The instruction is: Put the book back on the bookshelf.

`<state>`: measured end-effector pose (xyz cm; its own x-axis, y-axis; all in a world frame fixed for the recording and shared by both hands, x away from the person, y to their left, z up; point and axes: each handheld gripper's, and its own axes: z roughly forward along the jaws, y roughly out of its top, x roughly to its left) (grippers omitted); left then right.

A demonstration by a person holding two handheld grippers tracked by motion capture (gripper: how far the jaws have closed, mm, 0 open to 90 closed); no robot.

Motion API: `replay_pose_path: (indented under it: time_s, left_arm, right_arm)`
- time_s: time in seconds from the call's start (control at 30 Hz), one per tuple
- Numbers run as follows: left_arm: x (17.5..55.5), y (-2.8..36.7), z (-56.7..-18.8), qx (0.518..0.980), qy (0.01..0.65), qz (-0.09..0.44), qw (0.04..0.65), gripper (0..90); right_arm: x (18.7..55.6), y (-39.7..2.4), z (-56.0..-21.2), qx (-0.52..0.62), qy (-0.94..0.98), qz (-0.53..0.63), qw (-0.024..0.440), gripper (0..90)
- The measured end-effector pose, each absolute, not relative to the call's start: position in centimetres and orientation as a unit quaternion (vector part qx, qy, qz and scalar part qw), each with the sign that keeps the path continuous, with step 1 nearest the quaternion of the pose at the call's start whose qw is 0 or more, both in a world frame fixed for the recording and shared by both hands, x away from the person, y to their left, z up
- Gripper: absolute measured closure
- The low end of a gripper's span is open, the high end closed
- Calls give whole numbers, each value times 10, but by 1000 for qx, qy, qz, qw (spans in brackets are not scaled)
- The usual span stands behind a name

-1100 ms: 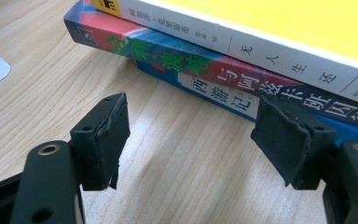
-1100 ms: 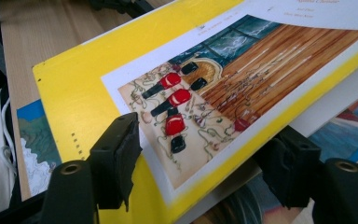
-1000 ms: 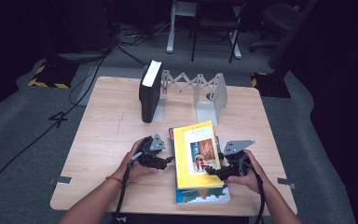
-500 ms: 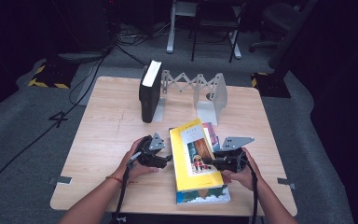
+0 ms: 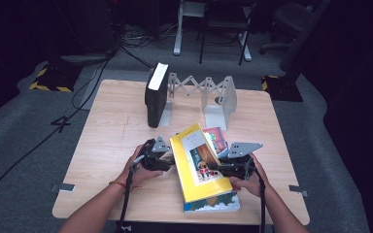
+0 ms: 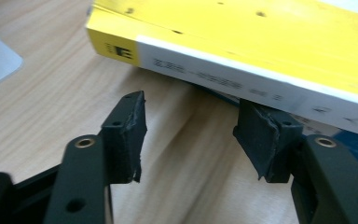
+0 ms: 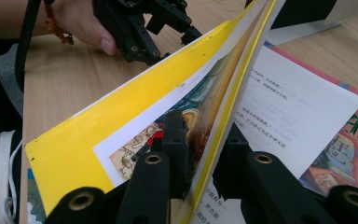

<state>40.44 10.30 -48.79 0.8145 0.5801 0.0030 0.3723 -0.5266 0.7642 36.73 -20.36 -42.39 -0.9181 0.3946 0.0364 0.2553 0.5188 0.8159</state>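
A yellow book [image 5: 196,162] lies tilted on top of a small stack near the table's front edge, its right side lifted. My right gripper [image 5: 213,168] is shut on that book's open edge; in the right gripper view its jaws [image 7: 204,135] have just been closing and now pinch the cover and pages of the yellow book [image 7: 121,126]. My left gripper [image 5: 171,164] stands at the book's spine side. Its jaws [image 6: 191,126] have just been closing but remain open, with bare wood between the pads and the yellow book's spine [image 6: 242,70] just beyond the tips.
Under the yellow book lie a blue-covered book [image 5: 213,204] and a red one [image 5: 217,138]. A thick black book [image 5: 155,94] stands upright in a grey expanding rack [image 5: 218,97] at the table's far side. A person's hands hold both grippers.
My right gripper slid left onto the yellow book's edge and closed on it. The book's right side rose, tilting it. My left gripper's jaws narrowed without the hand moving.
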Motion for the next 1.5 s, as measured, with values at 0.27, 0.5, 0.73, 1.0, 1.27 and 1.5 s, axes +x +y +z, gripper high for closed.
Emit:
replay_pose_path:
  time_s: [0.27, 0.5, 0.73, 1.0, 1.27, 1.5]
  left_arm:
    - [413, 111, -457, 846, 241, 125, 459, 699]
    - [417, 109, -436, 840, 213, 142, 479, 813]
    - [417, 107, -442, 838, 214, 137, 483, 824]
    - [421, 106, -438, 834, 223, 145, 484, 817]
    - [420, 104, -423, 827, 210, 147, 501, 831]
    - [419, 89, -405, 831, 186, 152, 502, 841]
  right_arm:
    - [367, -210, -407, 172, 850, 490, 90, 775]
    - [370, -211, -397, 156, 849, 497, 87, 618]
    - [376, -204, -391, 158, 868, 467, 67, 593]
    - [372, -204, -395, 153, 863, 474, 89, 779]
    - [369, -205, -397, 136, 859, 481, 107, 604]
    - [381, -202, -398, 153, 851, 497, 76, 575]
